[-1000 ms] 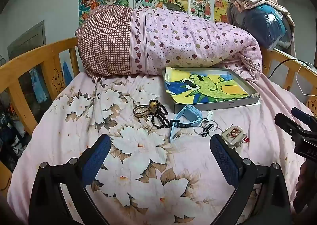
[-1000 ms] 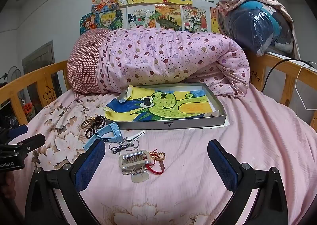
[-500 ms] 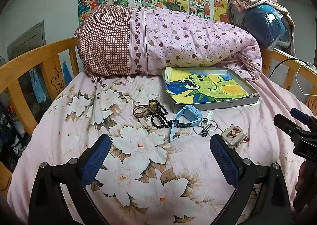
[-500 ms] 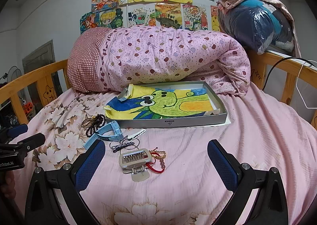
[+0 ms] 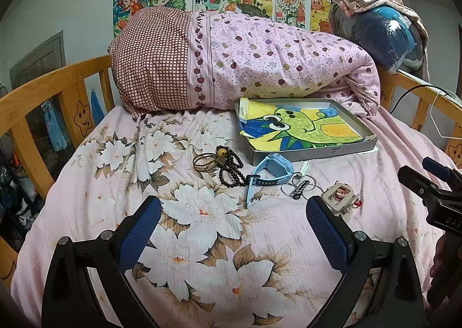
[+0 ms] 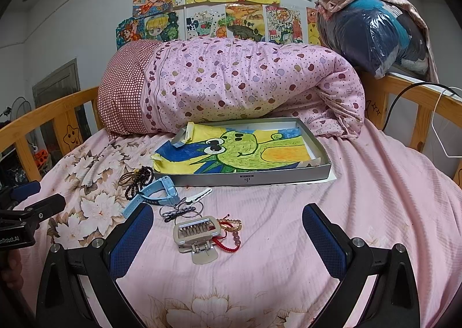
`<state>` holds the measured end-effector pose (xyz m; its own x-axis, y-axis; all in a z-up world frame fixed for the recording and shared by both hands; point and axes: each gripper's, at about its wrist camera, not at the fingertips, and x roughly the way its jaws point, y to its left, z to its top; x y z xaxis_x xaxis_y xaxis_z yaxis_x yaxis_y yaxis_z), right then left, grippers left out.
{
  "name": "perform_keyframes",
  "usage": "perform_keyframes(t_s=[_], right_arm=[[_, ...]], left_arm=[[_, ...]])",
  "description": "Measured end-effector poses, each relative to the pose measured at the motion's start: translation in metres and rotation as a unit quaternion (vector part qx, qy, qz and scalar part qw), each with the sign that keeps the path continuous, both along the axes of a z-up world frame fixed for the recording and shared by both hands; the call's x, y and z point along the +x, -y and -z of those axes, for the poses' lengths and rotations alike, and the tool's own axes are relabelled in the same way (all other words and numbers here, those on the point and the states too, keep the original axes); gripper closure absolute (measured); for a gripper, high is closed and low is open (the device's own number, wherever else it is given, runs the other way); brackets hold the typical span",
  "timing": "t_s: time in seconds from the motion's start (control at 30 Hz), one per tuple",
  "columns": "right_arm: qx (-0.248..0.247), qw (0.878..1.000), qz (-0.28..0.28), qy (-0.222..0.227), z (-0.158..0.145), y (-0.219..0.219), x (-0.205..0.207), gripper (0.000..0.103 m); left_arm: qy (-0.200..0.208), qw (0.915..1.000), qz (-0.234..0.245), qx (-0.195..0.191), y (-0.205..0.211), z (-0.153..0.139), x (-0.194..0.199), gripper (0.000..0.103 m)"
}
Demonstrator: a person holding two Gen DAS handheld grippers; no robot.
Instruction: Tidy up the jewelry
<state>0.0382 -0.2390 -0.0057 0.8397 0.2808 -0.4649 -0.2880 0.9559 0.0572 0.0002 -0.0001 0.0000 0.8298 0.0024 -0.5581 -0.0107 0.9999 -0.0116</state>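
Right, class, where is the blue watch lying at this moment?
In both wrist views the blue watch lies on the bedsheet just in front of the grey tray's near left corner, between the dark bead bracelet and the metal rings.

The pink flowered bed sheet [image 6: 361, 212] is soft cloth with tiny ribs. The shallow grey box [image 6: 248, 179] looks like smooth card (maybe thin metal) and holds a crayoned paper frog drawing [image 6: 239, 154]. The silver hair clip [image 6: 196, 237] is shiny metal. The light blue watch [image 5: 274, 170] is smooth plastic. The yellow bed rail [image 5: 37, 97] is glossy wood.
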Motion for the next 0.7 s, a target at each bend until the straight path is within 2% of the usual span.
perform_keyframes(t_s=[0.3,0.33,0.7], right_arm=[[0.000,1.000,0.000,-0.001,-0.008,0.001,0.000,0.000],[0.000,1.000,0.000,-0.002,0.004,-0.002,0.002,0.000],[0.000,1.000,0.000,-0.003,0.002,-0.002,0.002,0.000]], left_arm=[[0.000,1.0000,0.000,0.000,0.000,0.000,0.000,0.005],[0.000,1.0000,0.000,0.000,0.000,0.000,0.000,0.005],[0.000,1.0000,0.000,0.000,0.000,0.000,0.000,0.005]])
